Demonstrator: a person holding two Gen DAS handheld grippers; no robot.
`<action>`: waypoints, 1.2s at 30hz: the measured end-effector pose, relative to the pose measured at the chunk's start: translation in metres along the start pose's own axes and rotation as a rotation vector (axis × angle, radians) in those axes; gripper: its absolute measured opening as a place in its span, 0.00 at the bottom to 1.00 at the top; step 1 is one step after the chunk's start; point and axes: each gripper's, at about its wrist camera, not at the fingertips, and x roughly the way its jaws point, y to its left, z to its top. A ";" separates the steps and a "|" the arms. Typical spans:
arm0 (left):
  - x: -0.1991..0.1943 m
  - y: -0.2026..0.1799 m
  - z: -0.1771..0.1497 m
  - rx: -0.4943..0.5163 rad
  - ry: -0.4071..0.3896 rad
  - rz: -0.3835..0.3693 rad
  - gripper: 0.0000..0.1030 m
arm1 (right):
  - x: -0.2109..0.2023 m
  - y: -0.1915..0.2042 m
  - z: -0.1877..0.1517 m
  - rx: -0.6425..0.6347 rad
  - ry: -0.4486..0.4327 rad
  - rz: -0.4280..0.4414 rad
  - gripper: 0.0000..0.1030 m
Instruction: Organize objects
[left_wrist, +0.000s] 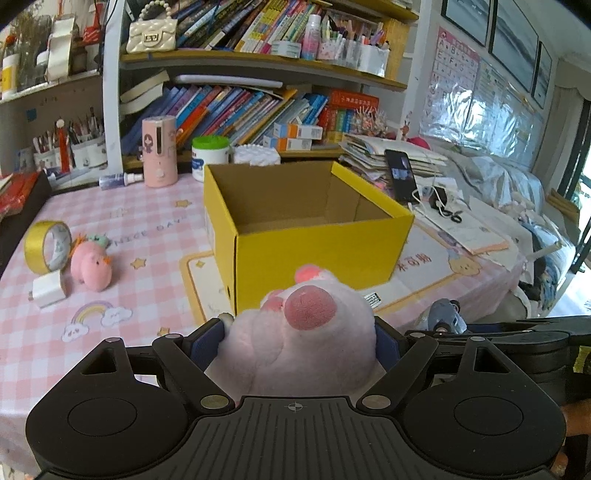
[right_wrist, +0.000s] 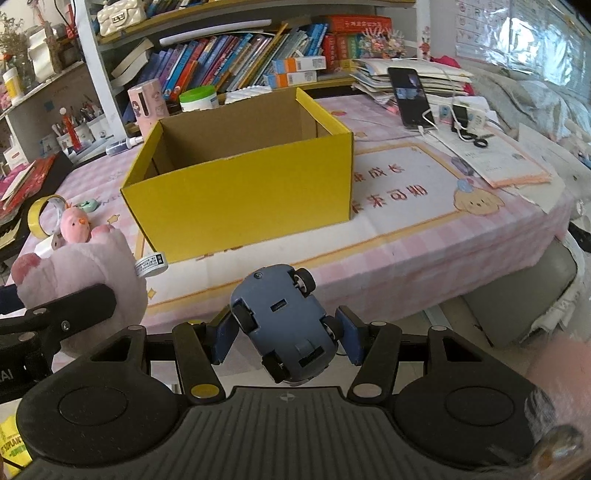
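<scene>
Left wrist view: the yellow box (left_wrist: 310, 236) stands open on the table (left_wrist: 147, 229), and near it the left gripper (left_wrist: 301, 343), angled downward, pinches a pink plush paw (left_wrist: 306, 332). Right of it, the right gripper (right_wrist: 286, 334), also tilted down, clamps a blue toy car (right_wrist: 284, 321) wheels-up just short of the table edge

The yellow box (right_wrist: 240, 192) stands open-topped, its near wall blocking a level approach.

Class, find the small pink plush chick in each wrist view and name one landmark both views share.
Left wrist view: pink plush chick lies at left on the tablecloth, beside the gold tape roll.
Right wrist view: at far left, behind the pink plush paw.
Shared landmark: yellow cardboard box.
</scene>
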 end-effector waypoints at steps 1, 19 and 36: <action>0.002 -0.001 0.003 0.000 -0.004 0.003 0.82 | 0.003 -0.001 0.004 -0.004 0.000 0.004 0.53; 0.060 -0.029 0.095 0.073 -0.187 0.100 0.82 | 0.030 -0.037 0.123 -0.080 -0.194 0.061 0.53; 0.189 -0.043 0.103 0.171 0.095 0.238 0.83 | 0.141 -0.020 0.213 -0.277 -0.051 0.199 0.53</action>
